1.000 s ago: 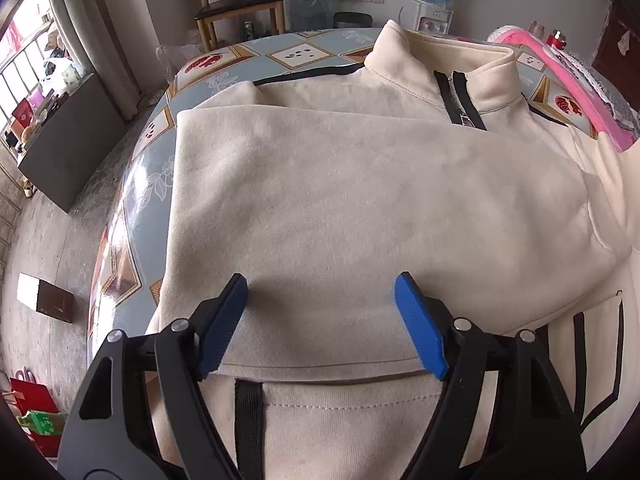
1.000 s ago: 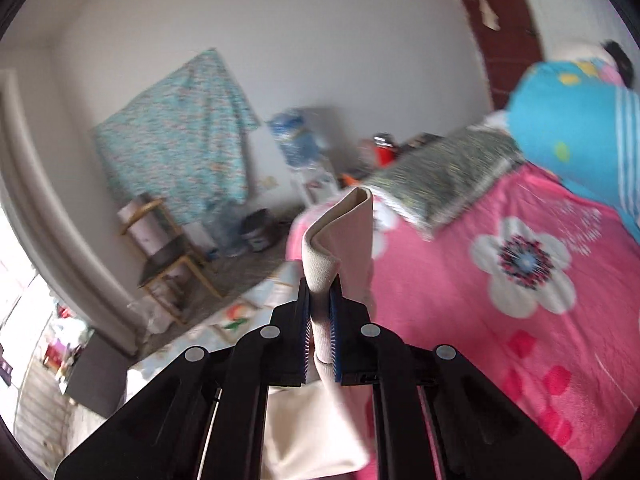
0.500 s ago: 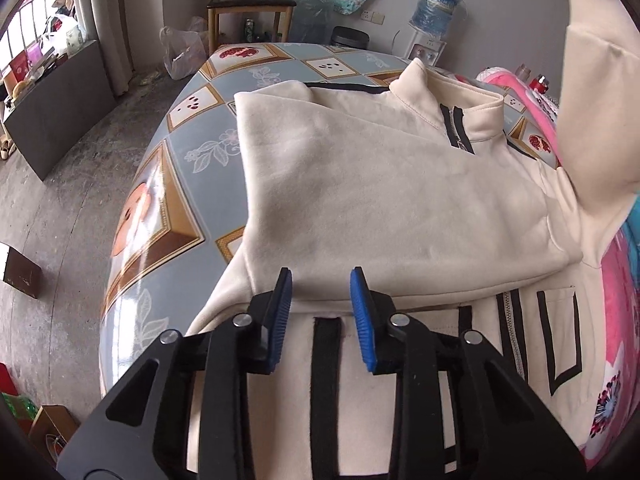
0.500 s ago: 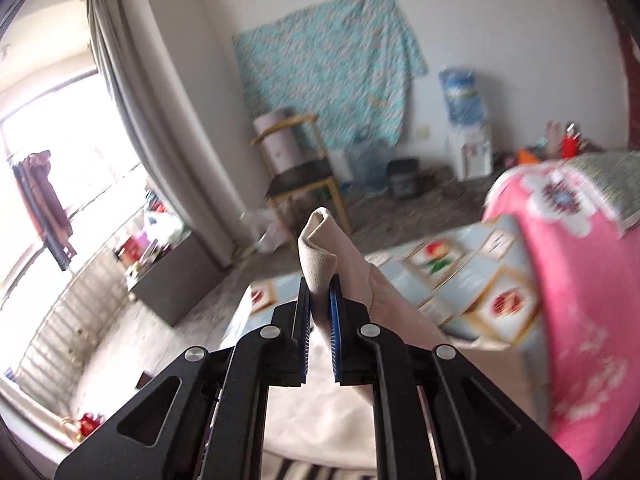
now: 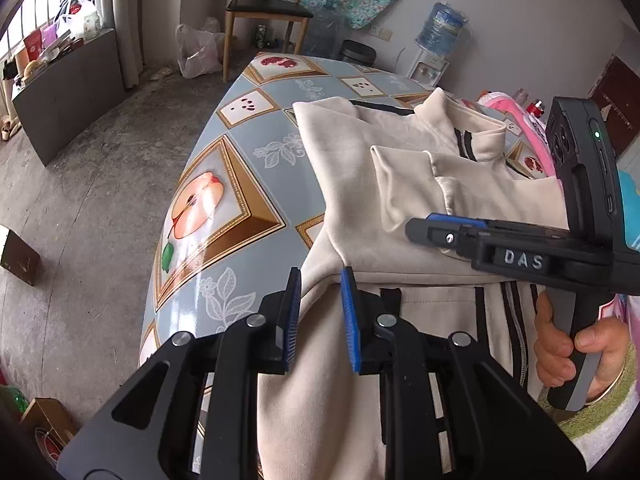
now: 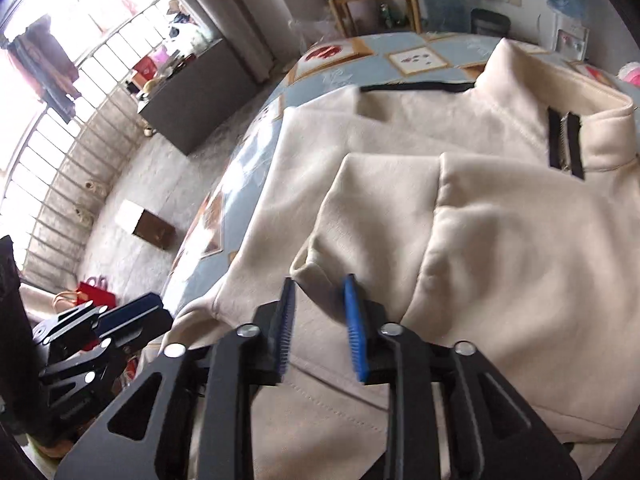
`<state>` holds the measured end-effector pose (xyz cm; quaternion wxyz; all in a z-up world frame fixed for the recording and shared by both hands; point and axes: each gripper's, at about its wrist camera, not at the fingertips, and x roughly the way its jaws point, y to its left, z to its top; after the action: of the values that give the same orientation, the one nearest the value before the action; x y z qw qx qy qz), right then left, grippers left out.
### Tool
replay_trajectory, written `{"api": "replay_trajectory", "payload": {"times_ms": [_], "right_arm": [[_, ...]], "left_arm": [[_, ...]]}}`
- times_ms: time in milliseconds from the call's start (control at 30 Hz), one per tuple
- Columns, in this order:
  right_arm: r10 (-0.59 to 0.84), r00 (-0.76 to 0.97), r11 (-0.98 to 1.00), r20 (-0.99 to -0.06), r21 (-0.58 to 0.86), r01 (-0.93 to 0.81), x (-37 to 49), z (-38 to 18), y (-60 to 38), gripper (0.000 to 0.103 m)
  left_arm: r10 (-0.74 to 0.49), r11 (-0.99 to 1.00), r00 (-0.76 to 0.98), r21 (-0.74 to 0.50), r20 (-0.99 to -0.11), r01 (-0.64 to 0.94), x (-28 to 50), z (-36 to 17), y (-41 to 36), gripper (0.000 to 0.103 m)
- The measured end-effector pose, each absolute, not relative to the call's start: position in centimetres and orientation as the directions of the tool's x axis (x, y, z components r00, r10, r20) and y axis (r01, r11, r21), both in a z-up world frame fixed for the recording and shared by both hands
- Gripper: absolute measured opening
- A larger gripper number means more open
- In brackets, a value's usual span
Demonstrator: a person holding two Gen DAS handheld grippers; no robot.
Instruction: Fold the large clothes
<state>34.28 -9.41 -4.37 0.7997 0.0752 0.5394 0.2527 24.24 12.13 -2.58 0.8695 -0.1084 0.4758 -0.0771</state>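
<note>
1. Cream zip-collar jacket [image 5: 400, 184] lies folded on the tile-patterned blue surface [image 5: 224, 184].
2. Left gripper [image 5: 320, 312] closing around its hem fold.
3. Right gripper [image 6: 318, 320] opening, sleeve released.
4. Wooden chair [image 5: 264, 12] at twelve o'clock.

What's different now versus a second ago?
The right gripper carried the cream sleeve down from mid-air onto the jacket; its jaws are opening, letting go. The left gripper slid toward the table edge, jaws closing around the jacket's folded side. The jacket body stayed flat.
</note>
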Motion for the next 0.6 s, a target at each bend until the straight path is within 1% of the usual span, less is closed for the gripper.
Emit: {"api": "replay_trajectory", "payload": {"times_ms": [33, 100, 233, 400, 500, 567, 600], "right_arm": [[0.518, 0.287, 0.843, -0.806, 0.424, -0.330, 33.6, -3.9, -10.0, 0.059], [0.581, 0.304, 0.806, -0.755, 0.485, -0.338, 32.1, -2.2, -12.1, 0.064], [0.611, 0.399, 0.790, -0.684, 0.554, -0.261, 29.9, 0.8, -19.8, 0.065], [0.498, 0.572, 0.813, -0.652, 0.580, -0.046, 26.1, 2.2, -32.0, 0.065], [0.433, 0.637, 0.807, -0.638, 0.589, 0.043, 23.2, 2.3, -37.5, 0.065], [0.389, 0.661, 0.810, -0.642, 0.580, 0.086, 21.9, 2.0, -40.1, 0.065], [0.370, 0.668, 0.812, -0.646, 0.575, 0.106, 21.4, 1.9, -41.2, 0.065]], "left_arm": [[-0.247, 0.963, 0.536, -0.265, -0.807, 0.045, 24.5, -2.5, 11.9, 0.019], [-0.272, 0.958, 0.533, -0.279, -0.801, 0.070, 25.2, -2.4, 11.2, 0.019], [-0.335, 0.938, 0.510, -0.329, -0.792, 0.106, 27.5, -2.2, 9.5, 0.020], [-0.393, 0.915, 0.419, -0.395, -0.819, 0.085, 32.9, -4.1, 6.8, 0.022], [-0.357, 0.928, 0.374, -0.369, -0.856, 0.042, 35.7, -5.9, 5.3, 0.022], [-0.310, 0.946, 0.398, -0.324, -0.864, 0.033, 36.6, -6.0, 4.5, 0.021], [-0.289, 0.954, 0.398, -0.299, -0.871, 0.039, 36.8, -6.1, 4.1, 0.019]]}}
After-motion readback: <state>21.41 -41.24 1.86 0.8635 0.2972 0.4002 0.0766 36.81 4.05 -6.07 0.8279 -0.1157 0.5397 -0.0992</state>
